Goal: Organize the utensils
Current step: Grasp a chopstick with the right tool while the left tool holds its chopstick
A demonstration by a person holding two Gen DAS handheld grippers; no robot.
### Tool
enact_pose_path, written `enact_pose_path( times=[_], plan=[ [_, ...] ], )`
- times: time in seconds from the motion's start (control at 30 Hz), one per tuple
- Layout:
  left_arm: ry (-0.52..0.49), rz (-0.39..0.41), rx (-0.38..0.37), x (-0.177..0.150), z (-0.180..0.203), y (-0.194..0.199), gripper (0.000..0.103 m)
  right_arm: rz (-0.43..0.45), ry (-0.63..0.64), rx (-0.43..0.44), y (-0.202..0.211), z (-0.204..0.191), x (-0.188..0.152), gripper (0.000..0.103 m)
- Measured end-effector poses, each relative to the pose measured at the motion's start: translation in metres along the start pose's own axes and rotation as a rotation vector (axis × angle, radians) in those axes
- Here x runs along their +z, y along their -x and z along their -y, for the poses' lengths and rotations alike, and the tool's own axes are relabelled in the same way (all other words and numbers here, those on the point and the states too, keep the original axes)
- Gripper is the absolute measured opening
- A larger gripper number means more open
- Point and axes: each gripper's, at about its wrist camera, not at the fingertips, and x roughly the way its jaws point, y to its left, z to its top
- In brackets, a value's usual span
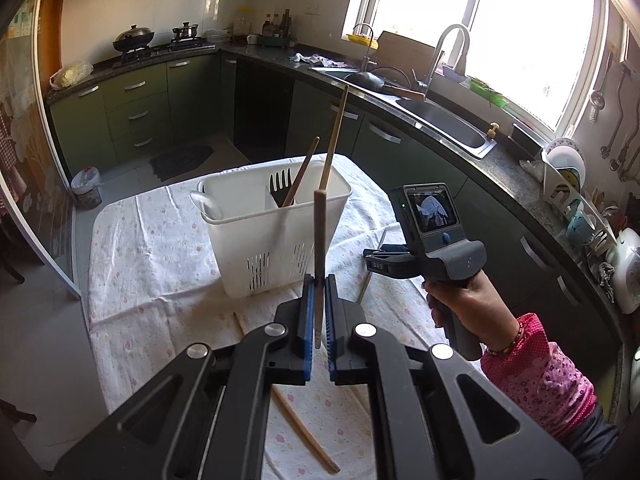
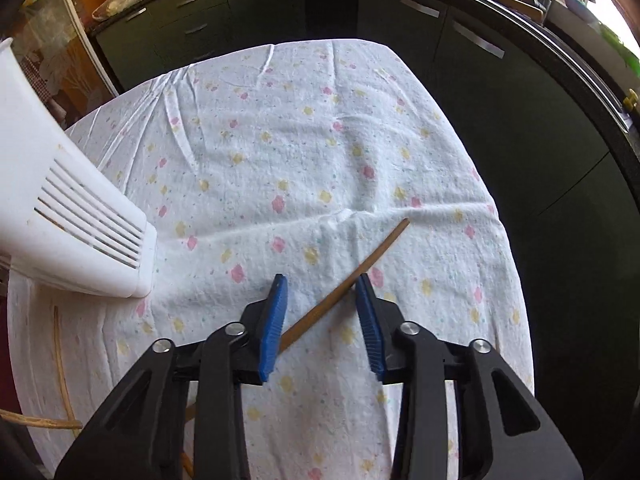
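Observation:
My left gripper is shut on a wooden chopstick and holds it upright in front of the white utensil holder. The holder stands on the flowered cloth and holds a black fork, two chopsticks and a white spoon handle. My right gripper is open just above the cloth, its fingers on either side of a chopstick that lies flat. That gripper also shows in the left wrist view, right of the holder. The holder's slotted corner is at the left.
More chopsticks lie on the flowered tablecloth near me. Thin sticks lie at the cloth's left edge. Dark green cabinets, a sink and a counter curve around behind and to the right of the table.

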Motion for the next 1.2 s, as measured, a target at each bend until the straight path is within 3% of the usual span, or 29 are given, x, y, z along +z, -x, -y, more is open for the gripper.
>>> enact_pose_path(
  times=[0.13,0.23,0.27,0.5,0.53,0.57,0.63,0.77,0.8,0.87,1.0,1.2],
  plan=[
    [0.004,-0.004,-0.001,-0.002,-0.003,0.000,0.005,-0.015,0.055,-0.021,0.001,-0.009,0.003,0.021],
    [0.002,-0.004,0.003,-0.003,-0.003,0.001,0.005,-0.021,0.055,-0.007,0.007,-0.004,0.001,0.009],
    [0.001,-0.004,0.005,-0.003,-0.003,0.001,0.005,-0.019,0.054,0.003,0.011,-0.001,-0.001,0.001],
    [-0.011,-0.006,0.017,-0.001,0.002,0.001,0.005,-0.046,0.002,0.084,0.023,0.025,-0.013,0.003],
    [-0.012,-0.006,0.018,-0.001,0.004,0.001,0.005,-0.052,-0.024,0.111,0.022,0.029,-0.011,0.010],
    [-0.014,-0.006,0.020,-0.001,0.005,0.001,0.005,-0.053,-0.040,0.129,0.021,0.030,-0.009,0.024],
    [-0.019,-0.008,0.024,-0.001,0.006,0.001,0.005,-0.058,-0.032,0.115,0.020,0.025,-0.004,0.030],
    [-0.021,-0.005,0.028,0.001,0.007,0.003,0.005,-0.116,0.012,0.023,0.006,0.007,0.000,0.031],
    [-0.022,-0.003,0.027,0.001,0.006,0.004,0.005,-0.109,0.027,-0.005,0.006,0.001,0.000,0.031],
    [-0.024,-0.002,0.023,0.002,0.007,0.004,0.005,-0.106,0.052,-0.035,0.006,-0.007,-0.001,0.021],
    [-0.029,-0.001,0.011,0.000,0.008,0.005,0.005,-0.115,0.075,-0.032,0.007,-0.012,-0.006,0.013],
    [-0.026,-0.004,0.013,-0.001,0.007,0.004,0.005,-0.096,0.009,0.071,0.022,0.015,-0.017,0.006]
  ],
)
